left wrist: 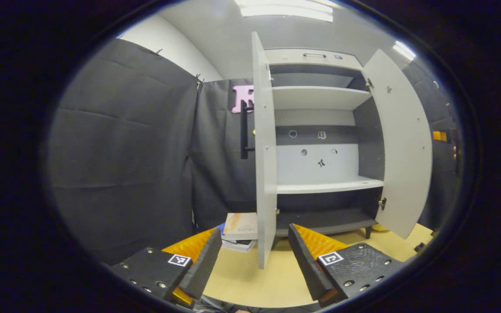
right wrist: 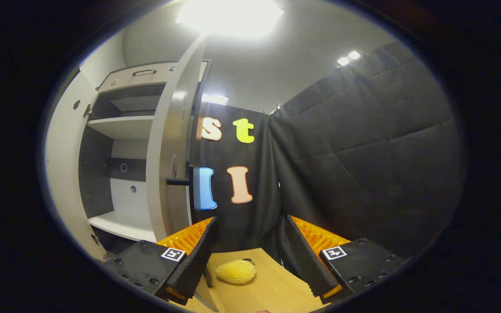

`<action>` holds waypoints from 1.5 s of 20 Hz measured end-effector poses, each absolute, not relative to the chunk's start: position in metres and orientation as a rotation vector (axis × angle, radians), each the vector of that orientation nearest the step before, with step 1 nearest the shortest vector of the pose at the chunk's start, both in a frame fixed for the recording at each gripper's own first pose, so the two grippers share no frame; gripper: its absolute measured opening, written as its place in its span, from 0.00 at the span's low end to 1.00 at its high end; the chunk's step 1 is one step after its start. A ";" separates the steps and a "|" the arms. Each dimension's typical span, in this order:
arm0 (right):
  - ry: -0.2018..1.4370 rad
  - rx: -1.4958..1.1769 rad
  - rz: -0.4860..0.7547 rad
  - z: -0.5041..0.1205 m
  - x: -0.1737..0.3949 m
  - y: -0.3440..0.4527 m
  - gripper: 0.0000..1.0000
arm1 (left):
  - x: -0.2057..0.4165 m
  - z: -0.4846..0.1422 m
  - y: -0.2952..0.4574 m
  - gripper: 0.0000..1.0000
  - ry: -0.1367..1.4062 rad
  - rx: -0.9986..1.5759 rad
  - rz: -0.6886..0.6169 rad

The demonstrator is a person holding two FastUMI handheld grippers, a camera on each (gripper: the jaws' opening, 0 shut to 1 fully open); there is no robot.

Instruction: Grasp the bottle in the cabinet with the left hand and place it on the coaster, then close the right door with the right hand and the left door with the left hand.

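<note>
While both doors stand open, we see the right door [right wrist: 170, 143] just ahead-left of our right hand-held gripper [right wrist: 247, 256], fingers apart; left hand-held gripper [left wrist: 255, 261] also apart, straddling the left door [left wrist: 264, 152] edge.

Stacked books [left wrist: 239, 232] (tabletop), yellow plush toy [right wrist: 235, 271].

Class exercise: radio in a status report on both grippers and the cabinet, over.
Left gripper open, facing left door edge. Right gripper open, empty, near right door. Both doors open. Books beside cabinet.
</note>
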State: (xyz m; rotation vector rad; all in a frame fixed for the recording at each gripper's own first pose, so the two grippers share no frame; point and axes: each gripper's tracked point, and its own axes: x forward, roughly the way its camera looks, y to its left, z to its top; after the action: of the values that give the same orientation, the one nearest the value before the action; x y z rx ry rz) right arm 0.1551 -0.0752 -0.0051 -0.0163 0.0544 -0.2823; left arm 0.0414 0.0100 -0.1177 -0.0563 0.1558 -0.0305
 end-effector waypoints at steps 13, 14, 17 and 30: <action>0.074 -0.057 -0.296 -0.005 0.157 -0.033 0.97 | 0.081 -0.115 0.070 0.90 0.118 -0.054 -0.016; 0.072 -0.048 -0.288 -0.006 0.156 -0.026 0.92 | 0.082 -0.117 0.070 0.97 0.117 -0.054 -0.020; 0.061 -0.047 -0.258 -0.006 0.155 -0.005 0.97 | 0.088 -0.118 0.074 0.97 0.110 -0.054 -0.031; 0.045 -0.016 -0.127 -0.010 0.171 0.074 0.97 | 0.086 -0.125 0.104 0.97 0.107 -0.094 0.004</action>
State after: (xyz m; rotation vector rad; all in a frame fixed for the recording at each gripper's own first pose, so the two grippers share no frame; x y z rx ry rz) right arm 0.1711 0.0739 -0.0096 -0.0157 0.0455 -0.1269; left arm 0.0860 0.1040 -0.1253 -0.0935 0.1067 0.0038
